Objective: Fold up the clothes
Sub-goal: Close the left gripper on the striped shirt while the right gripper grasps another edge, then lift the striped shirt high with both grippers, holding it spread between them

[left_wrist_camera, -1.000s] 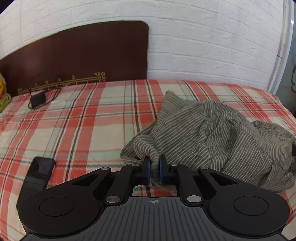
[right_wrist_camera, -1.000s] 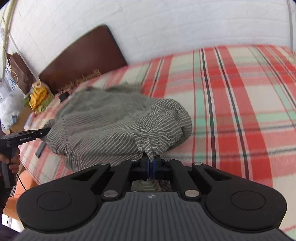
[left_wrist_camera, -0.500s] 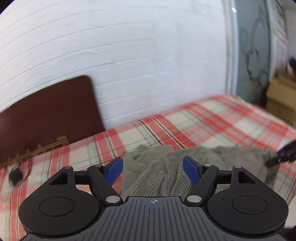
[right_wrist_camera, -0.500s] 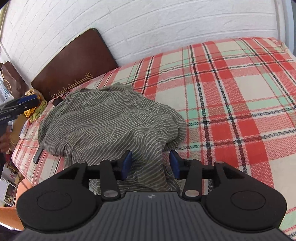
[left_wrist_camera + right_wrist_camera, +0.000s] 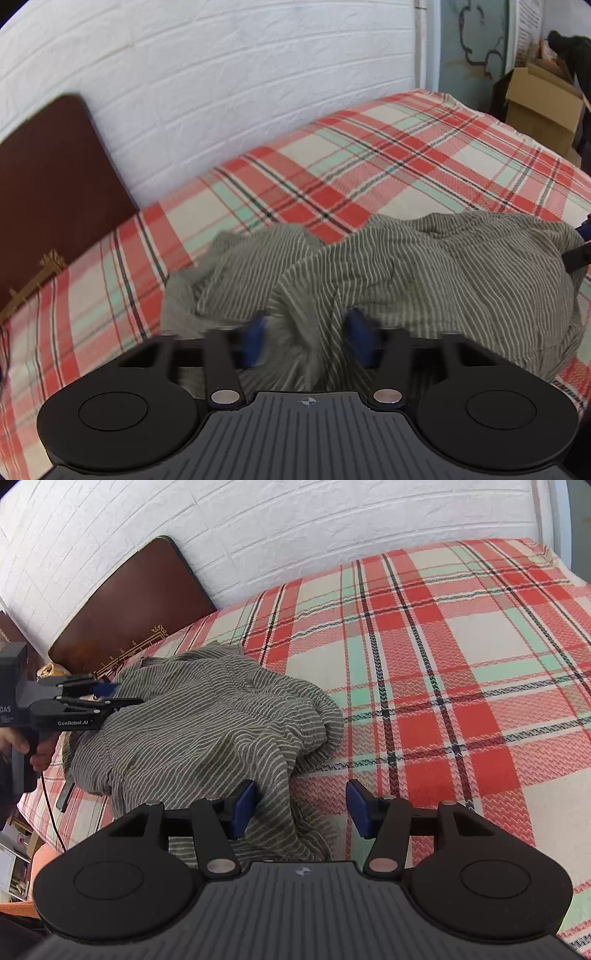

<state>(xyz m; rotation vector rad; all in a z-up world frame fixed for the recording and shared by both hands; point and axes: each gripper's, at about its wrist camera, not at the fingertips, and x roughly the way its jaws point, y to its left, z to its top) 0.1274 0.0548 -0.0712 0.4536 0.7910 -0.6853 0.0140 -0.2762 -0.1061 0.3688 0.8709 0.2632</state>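
On top of the plaid bedspread (image 5: 443, 635) sits a crumpled grey striped garment (image 5: 207, 731), bunched up in a heap toward the left half of the bed, not flat at all. A dark brown headboard (image 5: 136, 602) leans up against the white brick wall (image 5: 258, 524) at the far left.

Left gripper (image 5: 308, 339) is down low over the near edge of the garment with its jaws closing, and a ridge of the striped cloth stands right between them. The blue pads (image 5: 255, 341) are blurry, so I can't tell for sure if they're pressing on the fabric. From the right wrist view you can see a hand (image 5: 22, 746) wrapped around that tool's handle at the far left.

Right gripper (image 5: 301, 806) has its jaws opening. The garment's near corner lies between them, touching or just beside the left pad, while the right pad is clear of it over bare bedspread. So released, not pinching.

Cardboard box (image 5: 543, 107) sits off past the far right end of the bed.
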